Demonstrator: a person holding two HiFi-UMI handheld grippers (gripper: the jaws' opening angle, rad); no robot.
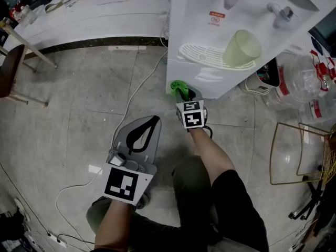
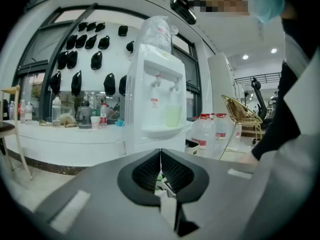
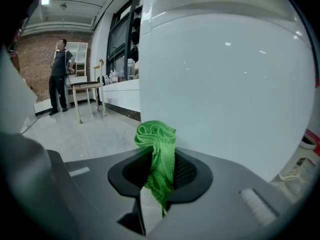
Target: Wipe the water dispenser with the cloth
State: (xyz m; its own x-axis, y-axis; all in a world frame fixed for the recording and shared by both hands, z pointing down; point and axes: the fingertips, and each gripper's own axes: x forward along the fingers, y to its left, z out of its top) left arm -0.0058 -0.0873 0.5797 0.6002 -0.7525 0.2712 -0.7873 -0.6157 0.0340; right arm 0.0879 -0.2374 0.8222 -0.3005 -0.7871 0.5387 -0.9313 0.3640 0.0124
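The white water dispenser (image 1: 231, 35) stands on the floor ahead, with a pale green cup (image 1: 242, 49) on its drip tray. My right gripper (image 1: 185, 92) is shut on a green cloth (image 1: 178, 86) held against the dispenser's lower front corner. In the right gripper view the cloth (image 3: 159, 154) bunches out of the jaws right at the white panel (image 3: 225, 94). My left gripper (image 1: 152, 121) hovers over the floor to the left, shut with nothing in it. The left gripper view shows the dispenser (image 2: 156, 99) a little way off.
A white counter (image 1: 84, 20) runs along the back left, with a chair (image 1: 13, 70) beside it. A white cable (image 1: 131, 98) trails over the floor. Water bottles (image 1: 299, 80) and a gold wire rack (image 1: 304, 151) stand to the right. A person (image 3: 61, 76) stands far off.
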